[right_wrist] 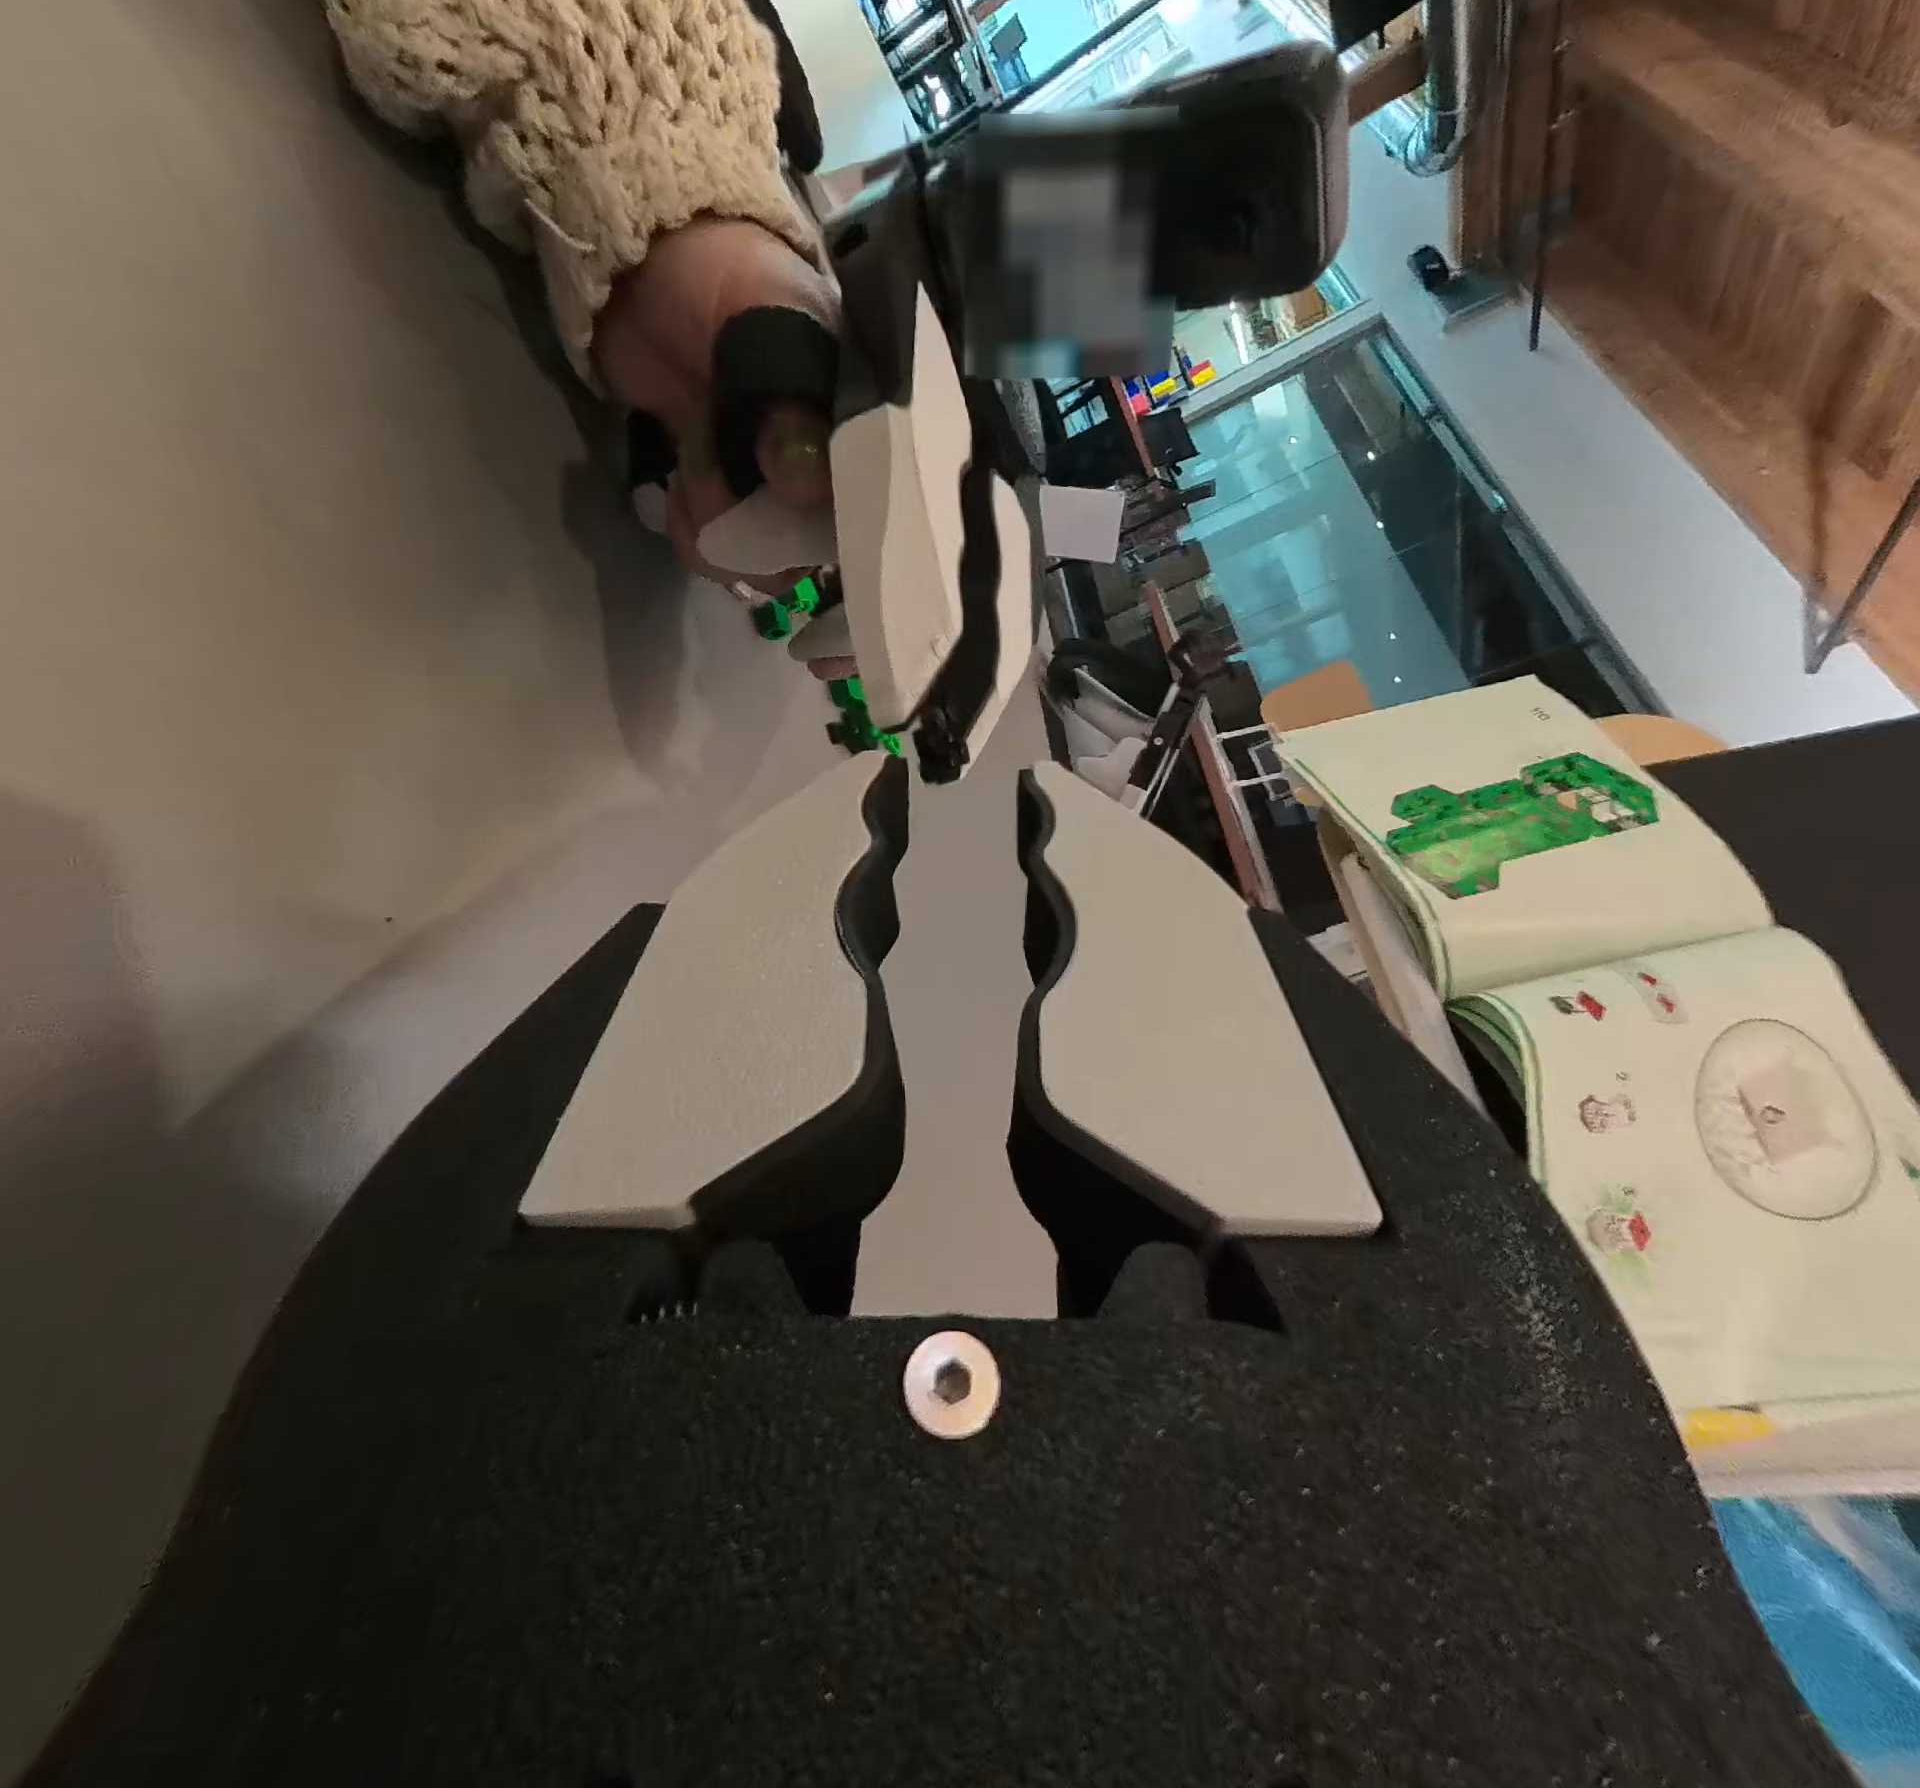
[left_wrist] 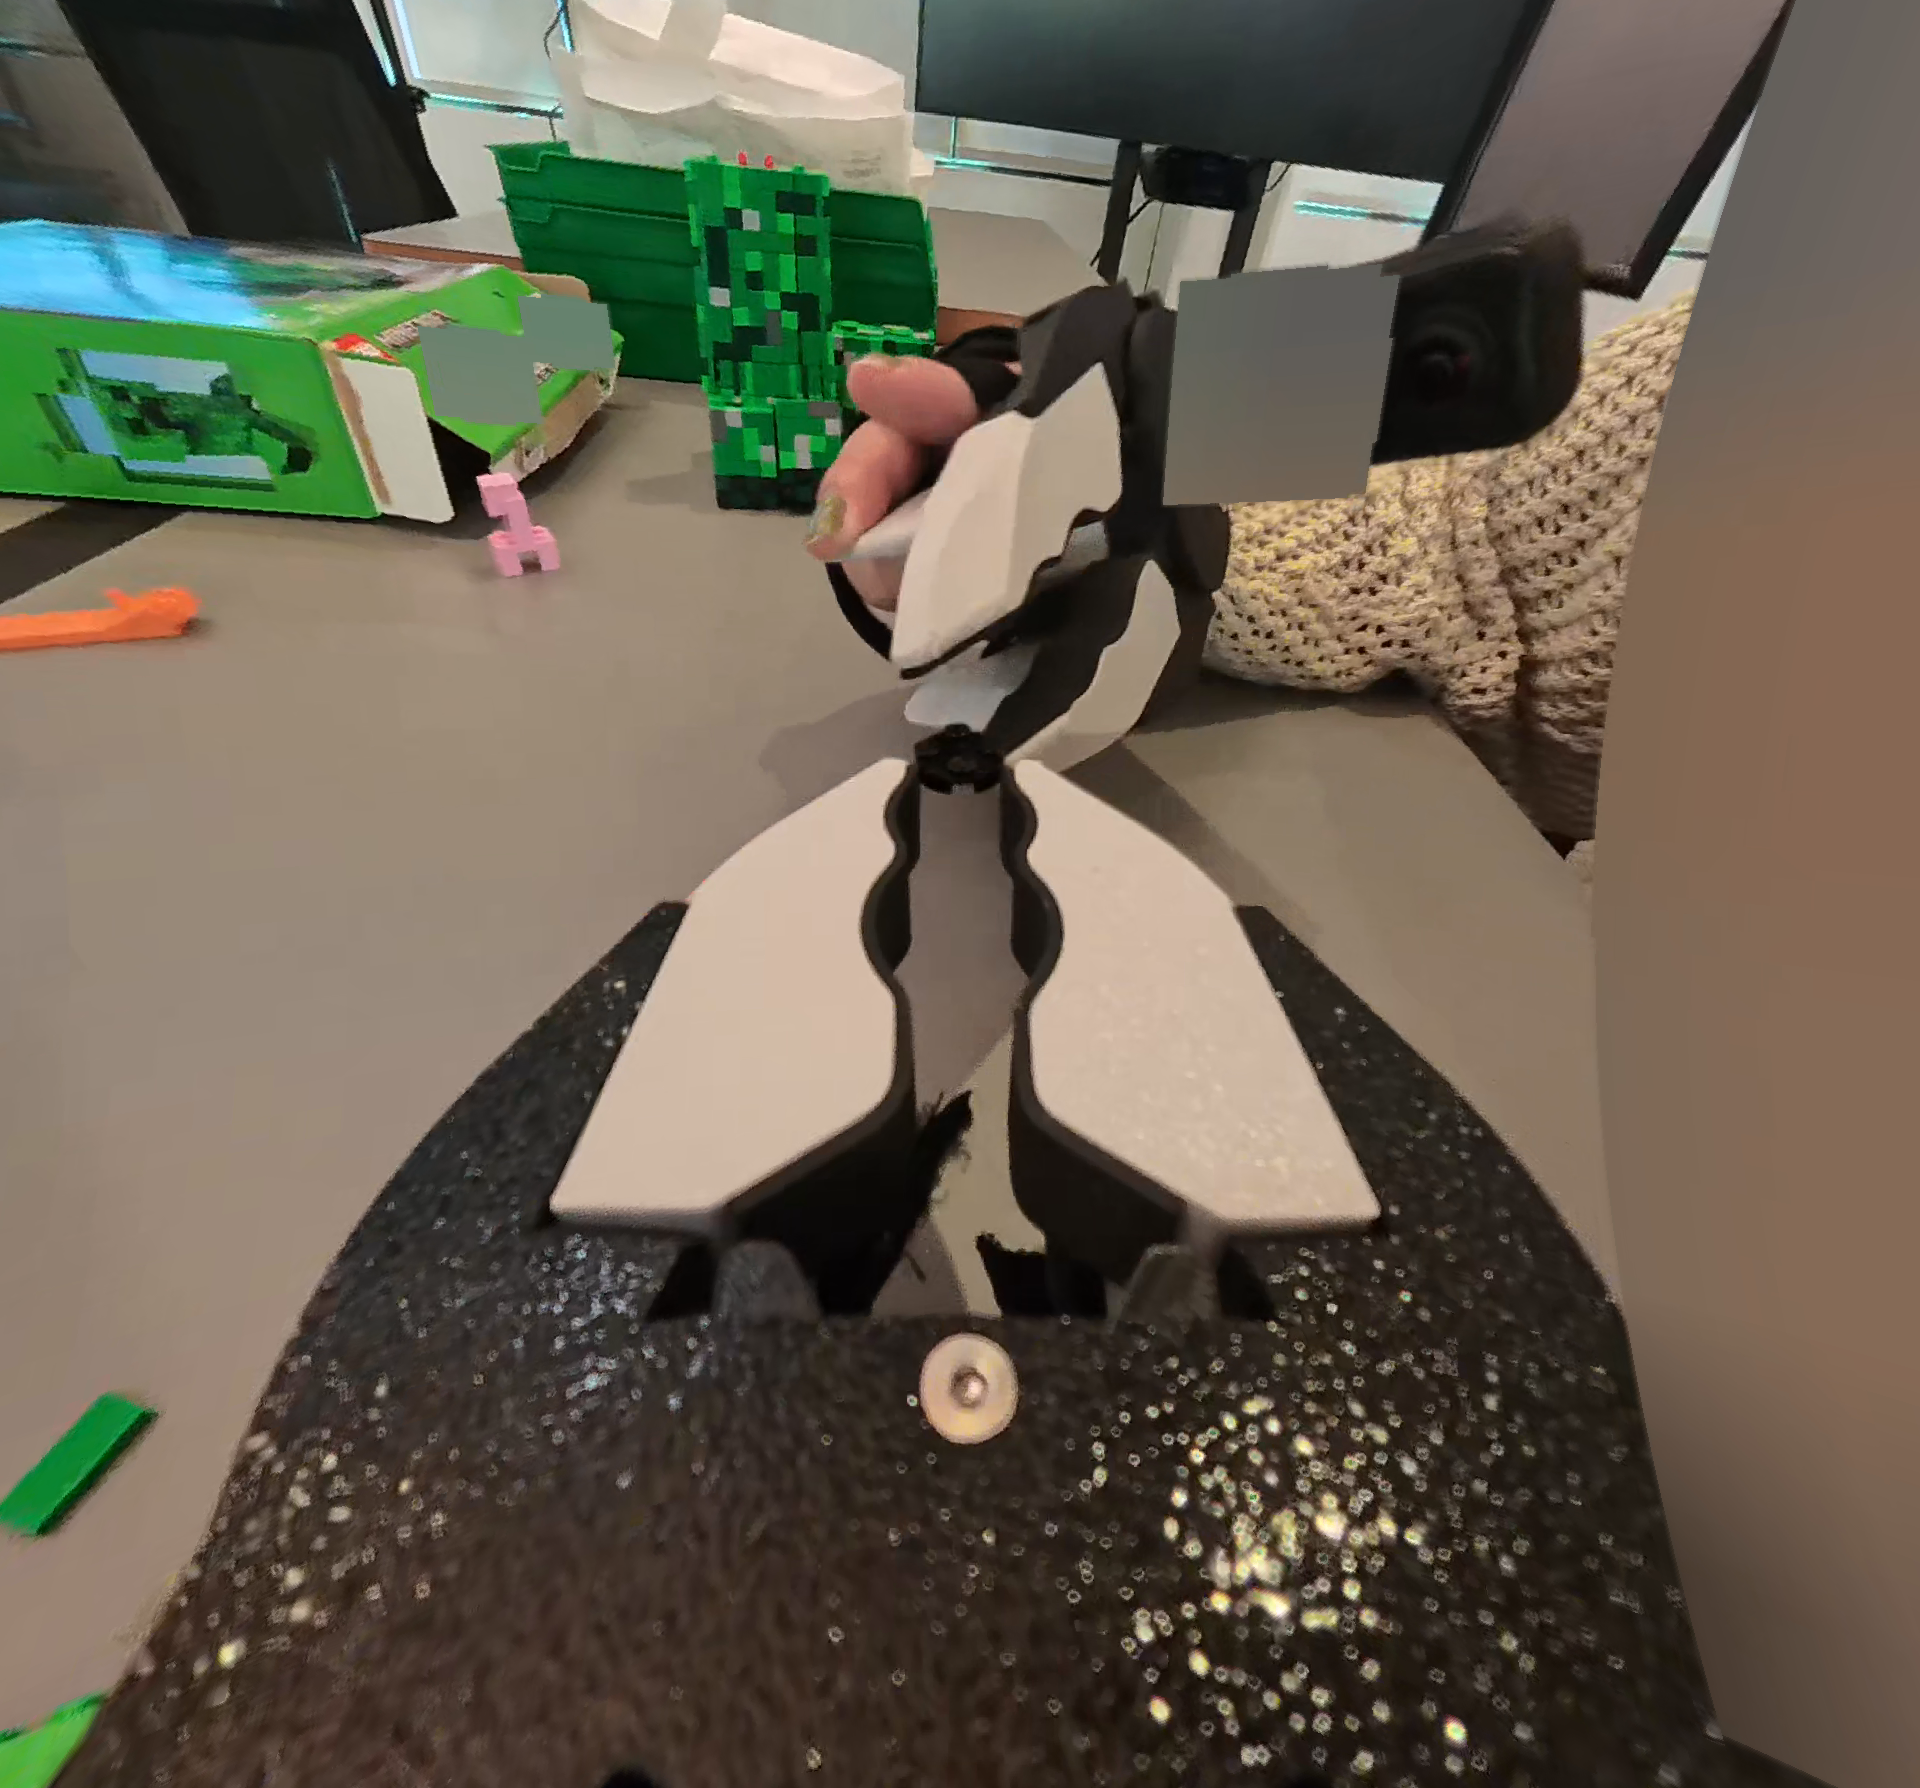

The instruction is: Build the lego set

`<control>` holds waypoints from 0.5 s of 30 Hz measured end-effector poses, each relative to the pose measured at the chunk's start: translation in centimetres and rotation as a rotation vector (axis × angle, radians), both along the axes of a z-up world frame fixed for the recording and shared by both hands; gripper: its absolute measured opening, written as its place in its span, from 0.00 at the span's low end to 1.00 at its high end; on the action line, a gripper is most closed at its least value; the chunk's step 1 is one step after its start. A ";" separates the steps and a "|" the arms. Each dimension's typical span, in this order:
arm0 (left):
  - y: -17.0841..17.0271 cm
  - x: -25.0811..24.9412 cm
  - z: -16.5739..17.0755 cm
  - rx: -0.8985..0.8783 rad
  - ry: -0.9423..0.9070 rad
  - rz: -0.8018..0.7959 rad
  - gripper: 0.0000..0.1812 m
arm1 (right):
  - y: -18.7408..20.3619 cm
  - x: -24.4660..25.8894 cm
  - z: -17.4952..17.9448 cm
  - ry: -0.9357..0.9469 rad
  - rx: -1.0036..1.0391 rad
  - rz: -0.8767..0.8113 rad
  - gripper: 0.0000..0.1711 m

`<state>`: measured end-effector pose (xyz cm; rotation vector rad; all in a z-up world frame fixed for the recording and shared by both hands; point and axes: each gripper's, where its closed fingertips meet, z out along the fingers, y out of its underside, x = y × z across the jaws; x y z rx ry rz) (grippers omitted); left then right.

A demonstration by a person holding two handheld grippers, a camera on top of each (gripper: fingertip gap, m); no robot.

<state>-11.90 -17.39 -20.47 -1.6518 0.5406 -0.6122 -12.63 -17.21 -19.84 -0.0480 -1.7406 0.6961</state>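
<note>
My left gripper [left_wrist: 960, 777] is shut on a small black lego piece [left_wrist: 958, 762] at its fingertips, just above the grey table [left_wrist: 416, 855]. My right gripper [left_wrist: 971, 715], held by a hand, points at it tip to tip. In the right wrist view my right gripper [right_wrist: 961, 788] has its fingers slightly apart with nothing between them. The left gripper [right_wrist: 940, 730] comes in from above with the black piece [right_wrist: 940, 751] just past my right fingertips. A tall green pixelated lego figure [left_wrist: 774, 325] stands on the table behind.
A green set box [left_wrist: 208, 388] lies at the left, with a pink lego animal [left_wrist: 516, 528] and an orange brick separator [left_wrist: 99, 618] near it. A green plate [left_wrist: 73, 1478] lies close left. Green bins [left_wrist: 603, 252] and a monitor [left_wrist: 1247, 3] stand behind. An open instruction booklet [right_wrist: 1558, 907] and loose green pieces [right_wrist: 862, 720] show in the right wrist view. My left and right fingertips are right by each other.
</note>
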 end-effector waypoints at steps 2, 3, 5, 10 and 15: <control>0.1 -0.1 -0.1 -0.012 -0.007 0.007 0.08 | -0.3 0.1 0.0 0.022 0.033 0.002 0.10; 0.1 -0.2 -0.1 -0.017 -0.013 0.010 0.08 | -0.5 0.1 -0.1 0.027 0.047 0.004 0.09; 0.1 -0.3 0.0 -0.023 -0.030 0.008 0.08 | -0.6 -0.1 -0.2 0.047 0.087 -0.020 0.07; 0.1 -0.4 0.0 -0.029 -0.036 0.009 0.08 | -0.5 -0.4 -0.4 0.066 0.126 -0.042 0.05; 0.1 -0.2 -0.1 -0.031 -0.022 -0.002 0.08 | -0.4 -0.4 -0.3 0.091 0.150 -0.050 0.04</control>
